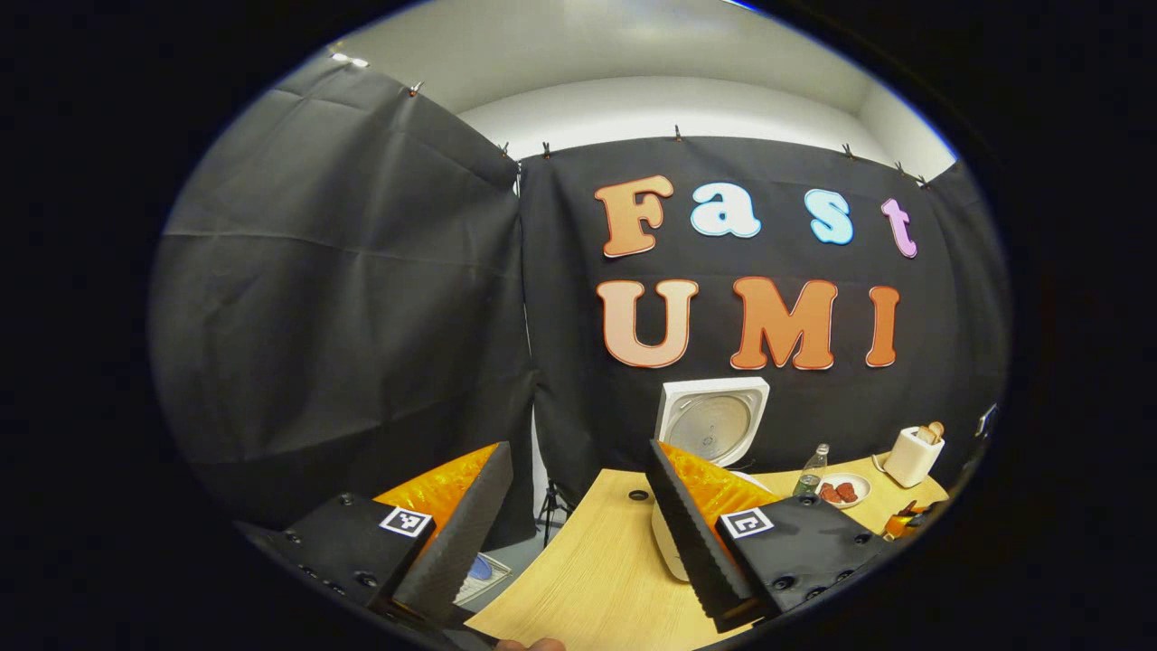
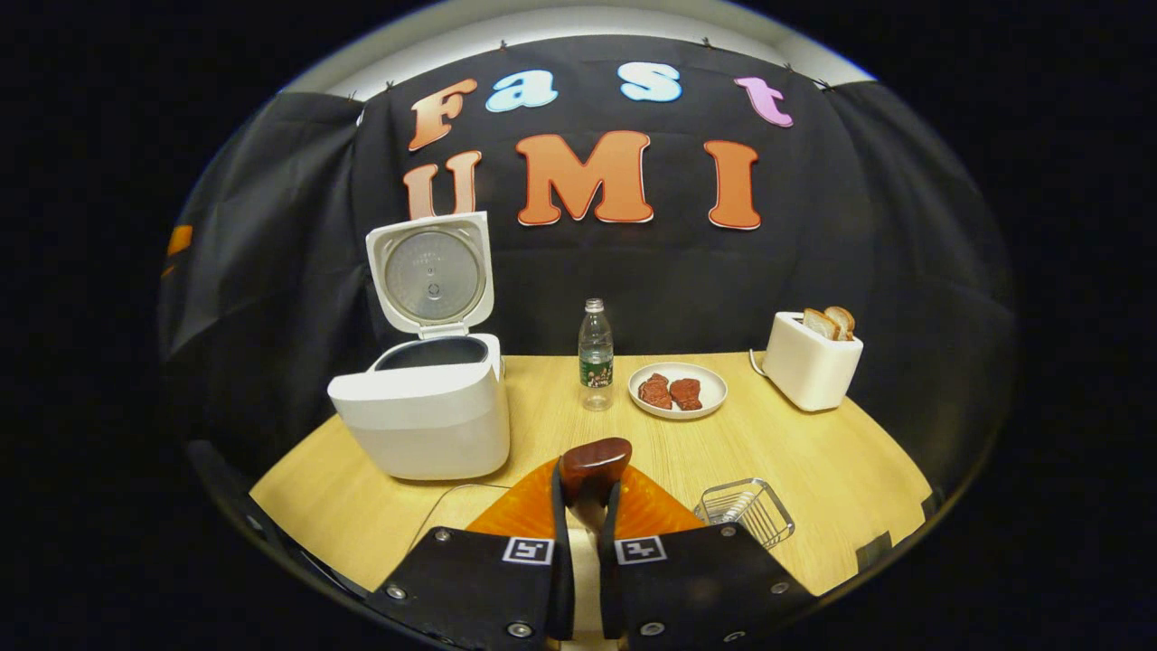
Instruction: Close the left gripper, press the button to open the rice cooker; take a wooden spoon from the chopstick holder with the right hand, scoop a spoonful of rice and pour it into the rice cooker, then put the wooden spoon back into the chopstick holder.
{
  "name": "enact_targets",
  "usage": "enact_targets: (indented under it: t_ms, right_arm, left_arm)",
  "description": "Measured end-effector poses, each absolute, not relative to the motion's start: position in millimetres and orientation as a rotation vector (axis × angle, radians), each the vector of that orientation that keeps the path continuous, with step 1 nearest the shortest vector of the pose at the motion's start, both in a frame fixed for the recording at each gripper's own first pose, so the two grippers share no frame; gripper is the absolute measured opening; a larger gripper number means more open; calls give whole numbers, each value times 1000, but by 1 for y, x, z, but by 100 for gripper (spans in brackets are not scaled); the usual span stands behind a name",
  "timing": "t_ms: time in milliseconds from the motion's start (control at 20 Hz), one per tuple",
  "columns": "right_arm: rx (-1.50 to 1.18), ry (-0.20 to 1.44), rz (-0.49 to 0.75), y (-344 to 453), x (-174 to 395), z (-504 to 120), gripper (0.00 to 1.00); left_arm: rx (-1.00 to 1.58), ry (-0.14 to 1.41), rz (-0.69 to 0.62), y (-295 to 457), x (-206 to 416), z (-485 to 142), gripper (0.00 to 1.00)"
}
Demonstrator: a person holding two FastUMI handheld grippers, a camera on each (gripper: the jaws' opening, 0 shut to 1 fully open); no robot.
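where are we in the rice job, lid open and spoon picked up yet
Done: the rice cooker stands with its lid up. In hand: the right gripper is shut on the wooden spoon, out of the wire holder. The left gripper is open. Left: scooping rice, pouring it in, returning the spoon.

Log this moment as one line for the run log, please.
rice cooker: lid open | right gripper: jaws shut on wooden spoon | left gripper: jaws open, empty | chopstick holder: on table
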State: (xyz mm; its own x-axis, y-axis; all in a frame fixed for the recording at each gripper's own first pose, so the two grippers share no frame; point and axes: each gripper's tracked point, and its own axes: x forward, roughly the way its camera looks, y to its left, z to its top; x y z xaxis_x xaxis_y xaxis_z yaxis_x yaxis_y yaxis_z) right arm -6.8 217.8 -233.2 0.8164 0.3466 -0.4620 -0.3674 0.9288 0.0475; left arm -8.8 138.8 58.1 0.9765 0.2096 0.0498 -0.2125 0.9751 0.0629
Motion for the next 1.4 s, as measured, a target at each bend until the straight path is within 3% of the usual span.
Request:
enact_targets:
  t_ms: [200,800,1400]
  right_arm:
    - [-39,534,373,222,-18,-248,11]
    - [526,709,313,258,-19,-267,11]
    - [972,852,179,238,-13,-297,10]
  left_arm:
    - [76,-36,200,136,-5,54,100]
    - [53,39,211,146,8,24,100]
    - [45,47,208,148,19,21,100]
